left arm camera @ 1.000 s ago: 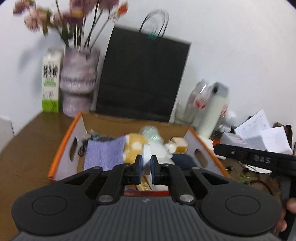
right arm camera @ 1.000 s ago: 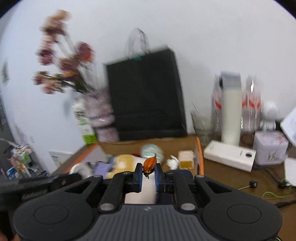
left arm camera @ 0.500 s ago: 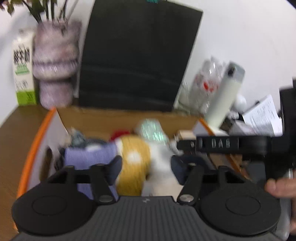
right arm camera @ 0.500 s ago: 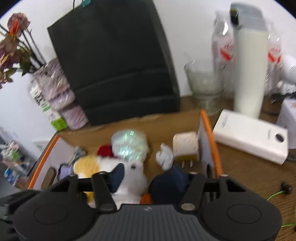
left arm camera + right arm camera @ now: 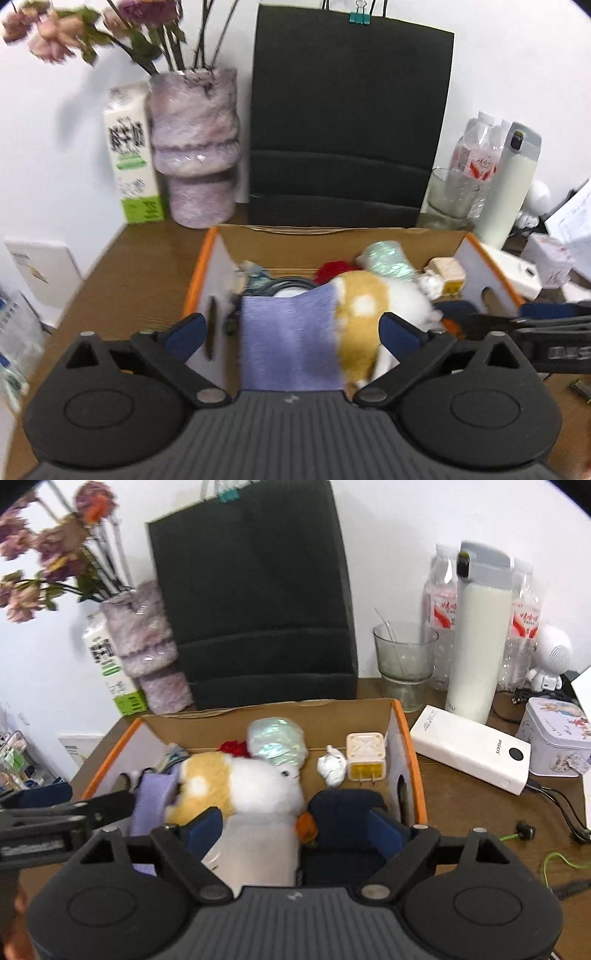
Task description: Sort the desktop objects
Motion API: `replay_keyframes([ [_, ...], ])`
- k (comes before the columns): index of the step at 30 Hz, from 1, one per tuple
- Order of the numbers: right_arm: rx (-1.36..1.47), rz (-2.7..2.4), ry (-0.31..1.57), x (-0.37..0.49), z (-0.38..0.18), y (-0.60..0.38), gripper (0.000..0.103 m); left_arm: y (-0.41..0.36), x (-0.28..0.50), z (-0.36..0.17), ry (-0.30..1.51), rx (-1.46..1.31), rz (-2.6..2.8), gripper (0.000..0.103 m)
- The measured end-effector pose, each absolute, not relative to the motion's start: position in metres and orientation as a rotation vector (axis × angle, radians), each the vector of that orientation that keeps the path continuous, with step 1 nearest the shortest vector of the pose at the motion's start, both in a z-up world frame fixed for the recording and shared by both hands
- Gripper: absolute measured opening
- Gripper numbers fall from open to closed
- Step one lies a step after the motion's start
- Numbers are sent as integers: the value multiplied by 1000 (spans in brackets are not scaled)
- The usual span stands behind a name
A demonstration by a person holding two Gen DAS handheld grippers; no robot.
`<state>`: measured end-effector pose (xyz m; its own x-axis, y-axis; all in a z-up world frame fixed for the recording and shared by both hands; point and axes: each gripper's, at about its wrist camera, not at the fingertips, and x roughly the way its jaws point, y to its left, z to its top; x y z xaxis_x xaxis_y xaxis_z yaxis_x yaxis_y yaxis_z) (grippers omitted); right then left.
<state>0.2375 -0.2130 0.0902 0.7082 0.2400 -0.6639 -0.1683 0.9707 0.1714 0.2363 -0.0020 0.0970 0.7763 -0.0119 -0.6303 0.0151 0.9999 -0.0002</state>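
An orange-edged cardboard box [image 5: 201,266] [image 5: 406,746] holds a purple cloth [image 5: 291,347], a yellow and white plush toy [image 5: 255,782] [image 5: 365,306], a shiny wrapped ball [image 5: 277,738], a cream charger plug [image 5: 365,758], a crumpled white paper [image 5: 332,766], a dark blue item [image 5: 343,816] and a small orange piece [image 5: 306,826]. My left gripper [image 5: 291,334] is open and empty over the box's near left. My right gripper [image 5: 299,829] is open and empty over the box's near right; the orange piece lies between its fingers.
Behind the box stand a black paper bag [image 5: 347,129], a purple vase with flowers [image 5: 195,147], a milk carton [image 5: 133,155], a glass [image 5: 404,664], a white flask [image 5: 480,635] and water bottles. A white power bank [image 5: 472,753], a tin [image 5: 554,734] and cables lie right.
Both grippers have opened. The left one let go of a white flat item and the right one let go of the orange piece, which now lies in the box. Both views pulled back slightly.
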Motion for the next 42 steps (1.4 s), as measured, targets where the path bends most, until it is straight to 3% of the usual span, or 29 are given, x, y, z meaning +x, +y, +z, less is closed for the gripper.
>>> replay_keyframes([
  [15,-3,224,495,80,81,-195,100,1,97,78,634,-43,5,103],
  [27,6,230,550,-36,38,-199,102,8,-13,30,700,-107,-31,103],
  [42,-13,129,698,-7,-7,-193,103,-1,-3,1,732,60,8,103],
])
